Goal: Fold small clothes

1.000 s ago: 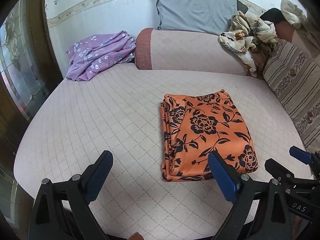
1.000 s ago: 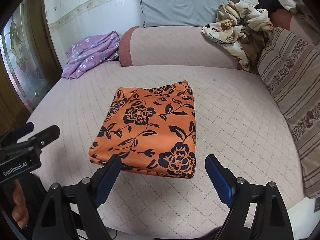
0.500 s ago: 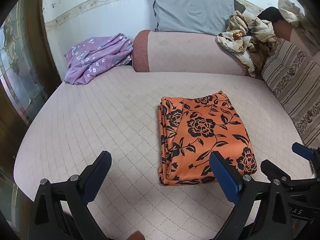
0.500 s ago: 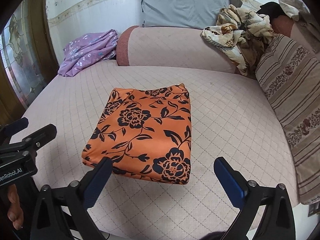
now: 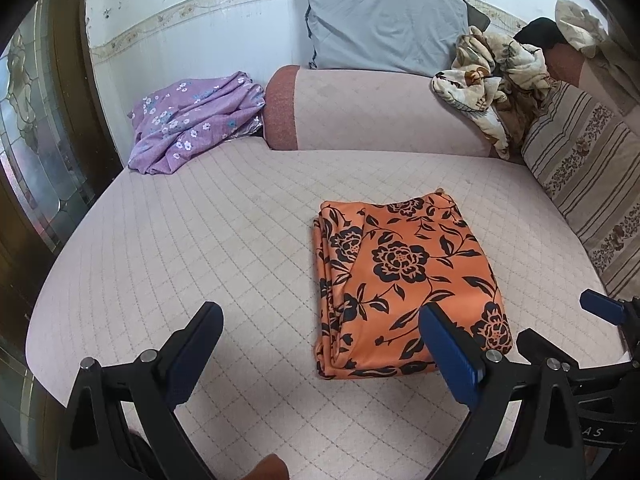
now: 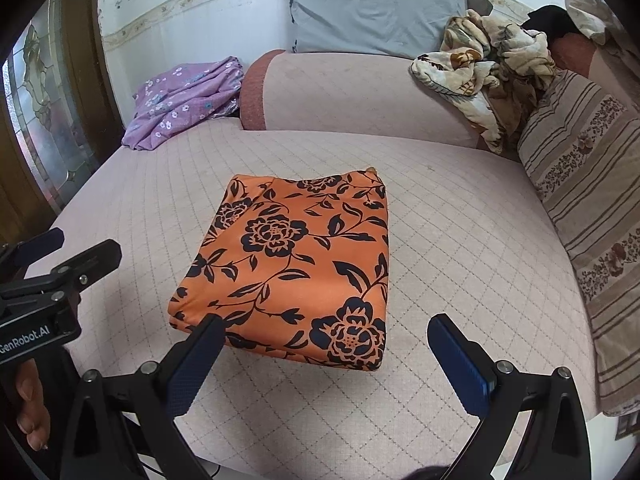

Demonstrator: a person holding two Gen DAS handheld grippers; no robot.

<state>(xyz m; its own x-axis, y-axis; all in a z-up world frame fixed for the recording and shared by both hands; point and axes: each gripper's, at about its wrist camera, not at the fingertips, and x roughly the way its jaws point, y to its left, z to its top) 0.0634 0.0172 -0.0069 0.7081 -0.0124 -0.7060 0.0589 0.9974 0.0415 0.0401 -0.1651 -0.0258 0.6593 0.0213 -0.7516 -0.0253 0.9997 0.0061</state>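
A bed with a pale pink quilted cover [image 5: 192,240] fills both views, and a white wall with a flower border stands at the far side. On the cover lies the orange cloth with black flowers [image 5: 404,276], folded into a neat rectangle with several layers showing along its left edge. It lies flat, a little to the right of the middle in the left wrist view and near the middle in the right wrist view [image 6: 296,264].

The left gripper [image 5: 320,344] has its jaws spread wide and holds nothing; its right finger stands in front of the near right part of the cloth, but I cannot tell if it touches it. The right gripper [image 6: 324,356] is also spread wide and holds nothing, and the near edge of the cloth lies between its two fingers in that view.

At the far left a purple flowered cloth [image 5: 192,120] lies crumpled beside a pink bolster [image 5: 380,112]. A grey pillow [image 5: 384,28] leans on the wall behind the bolster. A beige flowered blanket [image 5: 492,88] is heaped at the far right, and a striped cushion [image 5: 588,184] runs along the right side.
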